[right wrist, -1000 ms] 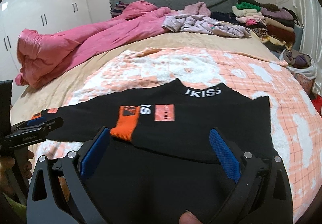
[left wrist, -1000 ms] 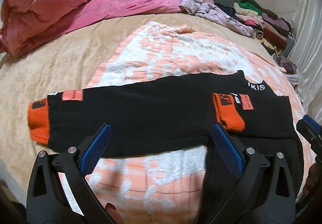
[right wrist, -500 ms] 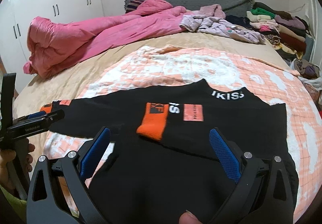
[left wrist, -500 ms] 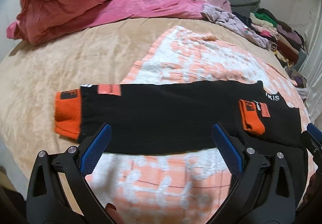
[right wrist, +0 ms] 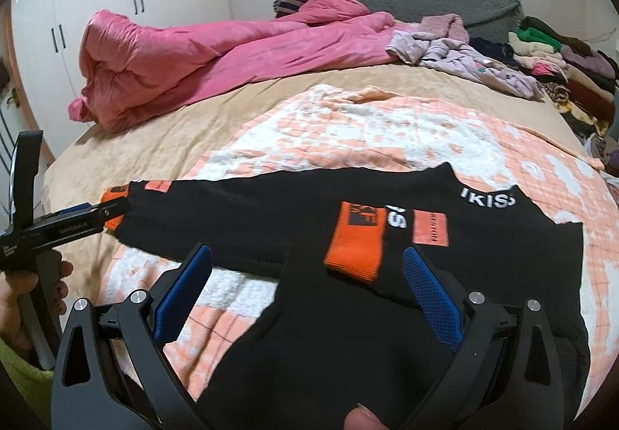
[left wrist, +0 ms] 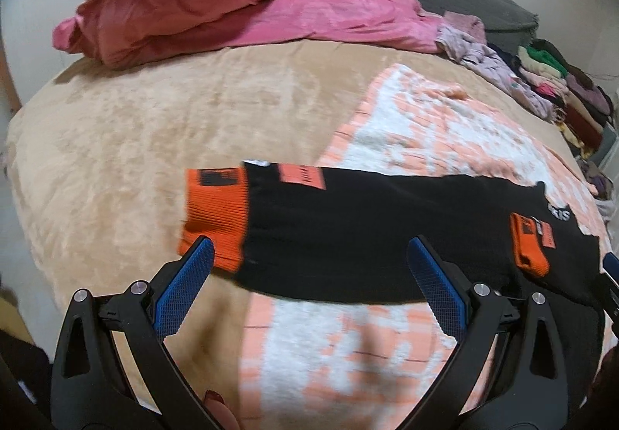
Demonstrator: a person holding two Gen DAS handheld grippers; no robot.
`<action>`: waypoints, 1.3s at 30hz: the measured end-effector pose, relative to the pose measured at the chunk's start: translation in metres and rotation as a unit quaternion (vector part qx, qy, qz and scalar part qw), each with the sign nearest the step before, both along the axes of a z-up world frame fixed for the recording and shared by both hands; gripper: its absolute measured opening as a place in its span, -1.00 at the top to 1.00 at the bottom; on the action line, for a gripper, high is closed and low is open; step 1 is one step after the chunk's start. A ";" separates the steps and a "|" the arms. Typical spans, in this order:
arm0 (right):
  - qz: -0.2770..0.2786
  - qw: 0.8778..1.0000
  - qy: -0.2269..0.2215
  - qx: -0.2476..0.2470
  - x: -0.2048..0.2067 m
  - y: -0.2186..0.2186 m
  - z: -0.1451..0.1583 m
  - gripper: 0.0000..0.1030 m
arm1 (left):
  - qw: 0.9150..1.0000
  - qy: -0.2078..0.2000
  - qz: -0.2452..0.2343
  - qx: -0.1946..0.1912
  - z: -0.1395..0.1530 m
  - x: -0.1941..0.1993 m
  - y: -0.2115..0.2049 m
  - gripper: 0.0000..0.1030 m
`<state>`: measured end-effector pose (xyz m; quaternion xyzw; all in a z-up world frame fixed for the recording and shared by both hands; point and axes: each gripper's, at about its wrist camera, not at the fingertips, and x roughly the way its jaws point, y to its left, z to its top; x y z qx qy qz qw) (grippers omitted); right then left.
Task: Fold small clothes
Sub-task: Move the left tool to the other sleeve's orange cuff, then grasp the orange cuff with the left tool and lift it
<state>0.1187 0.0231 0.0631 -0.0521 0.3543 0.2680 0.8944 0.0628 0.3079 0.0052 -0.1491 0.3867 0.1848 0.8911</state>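
One sleeve already folded in; both grippers' fingers gape empty, left gripper [left wrist: 309, 263] nearing the outstretched sleeve's orange cuff [left wrist: 214, 215] to fold next.

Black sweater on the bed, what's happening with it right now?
A person with a handheld gripper in each hand is partway through folding the black sweater, which lies flat on a peach-and-white blanket. One sleeve is already folded across the chest, its orange cuff by the collar. The other sleeve lies stretched out sideways, and the left gripper, jaws open, points at its cuff. The right gripper hovers open over the body.
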 end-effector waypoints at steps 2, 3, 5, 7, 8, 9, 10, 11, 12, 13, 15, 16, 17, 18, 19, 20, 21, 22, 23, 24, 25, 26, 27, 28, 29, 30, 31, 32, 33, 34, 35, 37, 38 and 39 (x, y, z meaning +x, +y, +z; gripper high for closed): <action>0.005 1.000 0.002 -0.002 0.000 0.005 -0.001 -0.91 | 1.000 0.000 0.008 -0.001 -0.001 -0.001 0.007 -0.81; 0.007 1.000 0.004 -0.002 0.001 0.007 -0.002 -0.91 | 1.000 0.000 0.014 -0.002 -0.001 -0.003 0.012 -0.81; 0.013 1.000 0.007 -0.004 0.002 0.011 -0.004 -0.91 | 1.000 0.001 0.024 -0.003 -0.003 -0.005 0.020 -0.81; 0.019 1.000 0.010 -0.007 0.002 0.016 -0.006 -0.91 | 0.999 0.006 0.035 -0.003 -0.006 -0.006 0.029 -0.81; 0.022 1.000 0.012 -0.007 0.002 0.018 -0.007 -0.91 | 0.999 0.008 0.041 -0.006 -0.009 -0.007 0.034 -0.81; 0.025 1.000 0.013 -0.009 0.002 0.020 -0.009 -0.91 | 0.999 0.009 0.047 -0.008 -0.012 -0.007 0.038 -0.81; 0.026 1.000 0.014 -0.009 0.002 0.021 -0.010 -0.91 | 0.998 0.013 0.055 -0.009 -0.016 -0.008 0.044 -0.81; 0.027 0.999 0.015 -0.008 0.002 0.021 -0.011 -0.91 | 0.998 0.016 0.060 -0.009 -0.018 -0.008 0.047 -0.81; 0.027 0.999 0.017 -0.008 0.002 0.022 -0.012 -0.91 | 0.998 0.018 0.065 -0.010 -0.021 -0.008 0.050 -0.81; 0.027 0.999 0.019 -0.007 0.002 0.022 -0.014 -0.91 | 0.997 0.021 0.068 -0.012 -0.024 -0.008 0.053 -0.81; 0.026 0.999 0.022 -0.009 0.002 0.020 -0.017 -0.91 | 0.997 0.023 0.077 -0.017 -0.030 -0.008 0.060 -0.81; 0.025 0.999 0.023 -0.010 0.003 0.020 -0.018 -0.91 | 0.996 0.024 0.079 -0.019 -0.032 -0.008 0.063 -0.81; 0.021 0.999 0.026 -0.010 0.004 0.017 -0.019 -0.91 | 0.996 0.024 0.081 -0.020 -0.034 -0.007 0.065 -0.81; 0.018 0.999 0.029 -0.009 0.006 0.015 -0.020 -0.91 | 0.996 0.023 0.083 -0.023 -0.037 -0.007 0.068 -0.81; 0.015 0.999 0.031 -0.005 0.007 0.013 -0.020 -0.91 | 0.996 0.022 0.085 -0.026 -0.040 -0.006 0.071 -0.81; 0.009 0.999 0.031 0.001 0.008 0.008 -0.019 -0.91 | 0.996 0.021 0.086 -0.033 -0.043 -0.004 0.074 -0.81; 0.005 1.000 0.029 0.003 0.008 0.006 -0.019 -0.91 | 0.996 0.017 0.082 -0.041 -0.046 -0.002 0.076 -0.81; 0.001 1.000 0.029 0.004 0.009 0.003 -0.019 -0.91 | 0.996 0.016 0.081 -0.045 -0.048 -0.001 0.078 -0.81; -0.002 1.000 0.029 0.005 0.009 0.000 -0.019 -0.91 | 0.995 0.018 0.081 -0.048 -0.052 0.001 0.079 -0.81; -0.007 1.000 0.029 0.006 0.010 -0.004 -0.019 -0.91 | 0.995 0.018 0.077 -0.054 -0.054 0.003 0.080 -0.81; -0.010 0.999 0.029 0.008 0.010 -0.007 -0.019 -0.91 | 0.995 0.013 0.073 -0.059 -0.056 0.005 0.081 -0.81; -0.014 0.999 0.029 0.009 0.011 -0.011 -0.019 -0.91 | 0.996 0.007 0.072 -0.061 -0.058 0.007 0.081 -0.81; -0.020 0.999 0.030 0.011 0.012 -0.015 -0.019 -0.91 | 0.995 0.003 0.069 -0.065 -0.060 0.008 0.081 -0.80; -0.026 0.999 0.032 0.013 0.013 -0.020 -0.019 -0.91 | 0.996 0.001 0.069 -0.064 -0.060 0.009 0.081 -0.76; -0.029 0.999 0.032 0.015 0.013 -0.022 -0.019 -0.91 | 0.996 -0.005 0.064 -0.057 -0.058 0.011 0.078 -0.60; -0.034 0.999 0.032 0.018 0.013 -0.026 -0.018 -0.91 | 0.997 -0.008 0.059 -0.055 -0.058 0.013 0.076 -0.32; -0.038 0.999 0.032 0.021 0.014 -0.029 -0.017 -0.91 | 0.997 -0.009 0.050 -0.061 -0.058 0.015 0.074 -0.17; -0.041 0.998 0.031 0.023 0.013 -0.032 -0.017 -0.91 | 0.997 -0.008 0.047 -0.067 -0.057 0.017 0.071 0.01; -0.045 0.998 0.031 0.026 0.013 -0.035 -0.016 -0.91 | 0.997 -0.007 0.046 -0.065 -0.056 0.018 0.068 0.31; -0.047 0.998 0.031 0.027 0.013 -0.037 -0.015 -0.91 | 0.997 -0.008 0.042 -0.066 -0.053 0.019 0.065 0.51; -0.049 0.998 0.031 0.029 0.013 -0.040 -0.015 -0.91 | 0.997 -0.012 0.039 -0.072 -0.052 0.018 0.064 0.69; -0.054 0.998 0.030 0.034 0.012 -0.046 -0.014 -0.91 | 0.996 -0.022 0.031 -0.079 -0.043 0.016 0.058 0.80; -0.056 0.997 0.031 0.035 0.012 -0.049 -0.014 -0.91 | 0.996 -0.026 0.025 -0.077 -0.039 0.016 0.055 0.81; -0.059 0.997 0.032 0.038 0.011 -0.053 -0.014 -0.91 | 0.996 -0.033 0.019 -0.075 -0.033 0.015 0.050 0.82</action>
